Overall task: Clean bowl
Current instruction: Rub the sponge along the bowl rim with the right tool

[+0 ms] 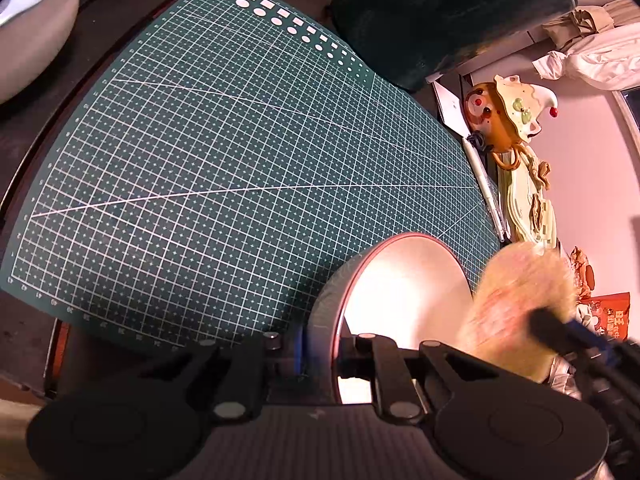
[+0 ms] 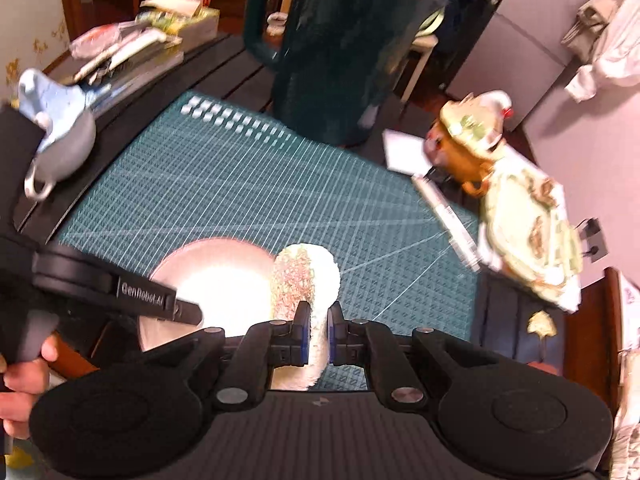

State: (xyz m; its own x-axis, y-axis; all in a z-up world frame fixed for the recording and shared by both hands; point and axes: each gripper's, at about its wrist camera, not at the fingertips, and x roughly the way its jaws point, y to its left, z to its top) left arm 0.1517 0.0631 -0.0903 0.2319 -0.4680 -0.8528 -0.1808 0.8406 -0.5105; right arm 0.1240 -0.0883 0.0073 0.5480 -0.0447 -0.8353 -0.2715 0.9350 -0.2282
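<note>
The left tool (image 1: 316,350) is clamped on the bowl (image 1: 400,292) rim, the right tool (image 2: 318,330) on a sponge (image 2: 306,276). That thin rim hold could slip under scrubbing, dropping the bowl onto the desk (image 1: 36,136)

Warm light, blown-out bowl (image 2: 216,280), motion blur.

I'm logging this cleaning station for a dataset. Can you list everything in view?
Round white bowl with red rim: one, on the mat's near edge, rim clamped by the left gripper.
Fluffy cream scrubbing pad: one, beside the bowl, clamped by the right gripper.
Green gridded cutting mat: one, on the dark table.
Dark green jug: one, behind the mat.
Brown clown-like figurine: one, right of the mat.
White pen: one, at the mat's right edge.
Left gripper: black, shut.
Right gripper: black, shut.
</note>
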